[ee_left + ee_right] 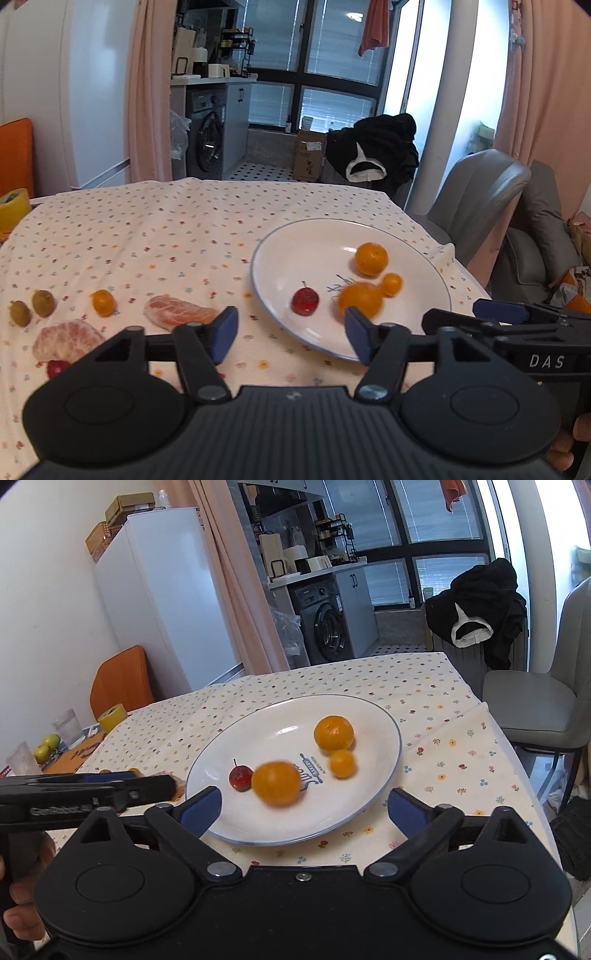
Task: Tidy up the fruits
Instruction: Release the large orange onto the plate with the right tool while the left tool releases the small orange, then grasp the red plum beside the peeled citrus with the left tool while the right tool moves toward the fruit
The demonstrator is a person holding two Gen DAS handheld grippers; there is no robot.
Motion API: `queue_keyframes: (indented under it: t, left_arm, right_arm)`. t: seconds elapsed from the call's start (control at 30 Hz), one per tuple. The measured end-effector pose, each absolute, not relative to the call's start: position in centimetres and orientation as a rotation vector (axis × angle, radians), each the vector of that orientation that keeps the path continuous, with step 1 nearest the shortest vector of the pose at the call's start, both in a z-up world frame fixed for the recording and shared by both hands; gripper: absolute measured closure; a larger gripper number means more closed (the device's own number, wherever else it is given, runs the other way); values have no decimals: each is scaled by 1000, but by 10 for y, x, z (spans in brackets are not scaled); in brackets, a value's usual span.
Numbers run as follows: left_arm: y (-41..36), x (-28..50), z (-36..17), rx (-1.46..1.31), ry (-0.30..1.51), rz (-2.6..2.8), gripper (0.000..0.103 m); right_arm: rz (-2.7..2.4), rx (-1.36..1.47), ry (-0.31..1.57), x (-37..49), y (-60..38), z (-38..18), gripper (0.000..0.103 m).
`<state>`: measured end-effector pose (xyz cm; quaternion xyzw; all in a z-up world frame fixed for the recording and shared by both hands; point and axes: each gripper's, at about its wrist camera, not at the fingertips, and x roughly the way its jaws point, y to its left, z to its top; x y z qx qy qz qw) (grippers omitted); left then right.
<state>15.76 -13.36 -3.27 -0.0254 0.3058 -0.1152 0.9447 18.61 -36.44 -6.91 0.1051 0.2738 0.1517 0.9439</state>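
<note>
The table [147, 229], draped in a cream cloth dotted with small flowers, lay under and ahead of both claws. On it, straight ahead of the right claw [304, 808] and ahead-right of the left claw [291, 338], sat the round white ceramic plate with a thin blue rim [273, 258], its near edge passing between the right claw's blue fingertips.

Two peeled pinkish pomelo segments lay on the cloth: one [177, 312] just ahead of the left claw's left fingertip, the other [64, 339] further to its left. On the plate, the larger blurred orange mandarin [276, 783] sat just ahead of the right claw, a second orange mandarin [333, 733] further ahead near the plate's middle, and a small orange kumquat [342, 763] just beside that one (whether they touched I could not tell). A small dark-red fruit with a stem [240, 777] sat just left of the blurred mandarin.

Off the plate, to the left of the left claw, lay another small orange kumquat [103, 302], two small olive-green oval fruits [32, 308] side by side, and a small red fruit [57, 367] half hidden by the claw's body.

Both claws stood wide apart, holding nothing; the right one showed at the right edge of the left wrist view.
</note>
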Motion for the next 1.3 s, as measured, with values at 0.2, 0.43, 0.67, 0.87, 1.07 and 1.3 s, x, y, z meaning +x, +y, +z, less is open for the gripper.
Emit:
queue_keyframes:
  t: [0.2, 0.43, 0.67, 0.87, 1.07, 1.3]
  left_arm:
    - [-106, 146, -25, -79, 592, -164, 19]
    - [-76, 132, -20, -105, 564, -95, 14]
    - [-50, 116, -18, -139, 557, -69, 11]
    - [-24, 105, -15, -203, 535, -30, 9]
    - [-4, 98, -13, -216, 523, 25, 9]
    - [16, 89, -12, -224, 507, 63, 8]
  right_arm:
    - [306, 207, 552, 184, -356, -65, 0]
    - [331, 219, 560, 182, -344, -60, 0]
    - [364, 217, 558, 177, -325, -53, 0]
    - [351, 235, 555, 174, -313, -51, 0]
    - [343, 232, 551, 173, -306, -50, 0]
    - [369, 225, 560, 170, -295, -45, 0]
